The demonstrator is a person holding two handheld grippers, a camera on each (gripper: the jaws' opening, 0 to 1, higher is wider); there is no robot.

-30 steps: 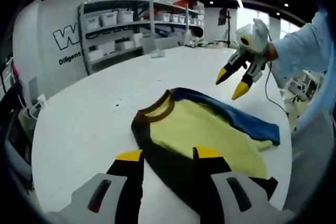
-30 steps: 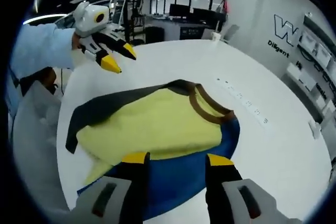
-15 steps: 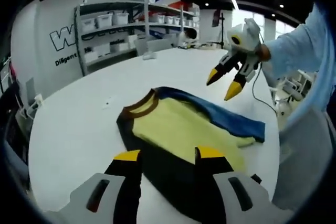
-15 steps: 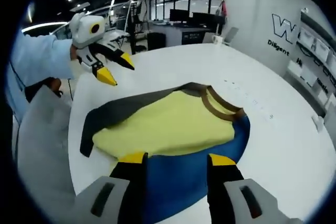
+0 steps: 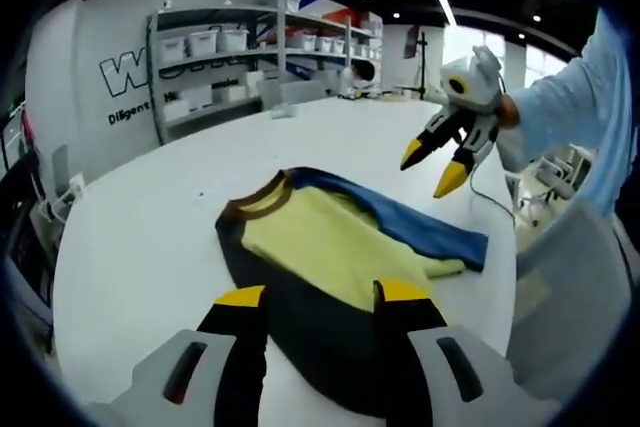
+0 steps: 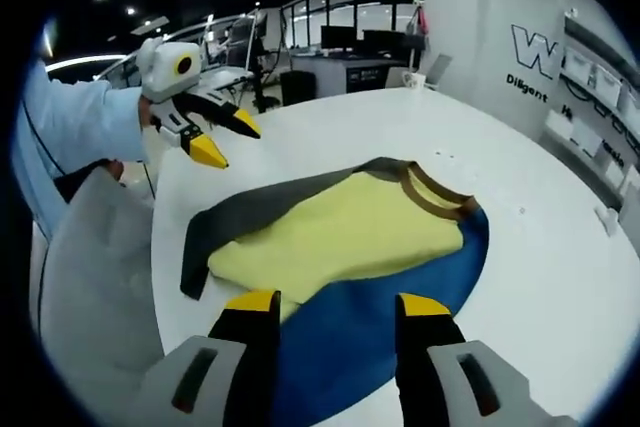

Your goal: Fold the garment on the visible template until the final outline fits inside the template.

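Seemingly between folds, the garment point(image 5: 335, 252) lies partly folded on the white tabletop point(image 5: 150, 237) with both the left hand-held gripper point(image 5: 318, 295) and the right hand-held gripper point(image 6: 335, 301) released and empty above it, so the next move probably calls for pinching an edge.

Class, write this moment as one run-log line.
garment: folded, flat on table | left gripper: open, empty, above garment | right gripper: open, empty, above garment

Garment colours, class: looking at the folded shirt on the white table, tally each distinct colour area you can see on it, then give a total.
Yellow: 1
Blue: 1
Dark grey: 1
Brown collar: 1
Total: 4
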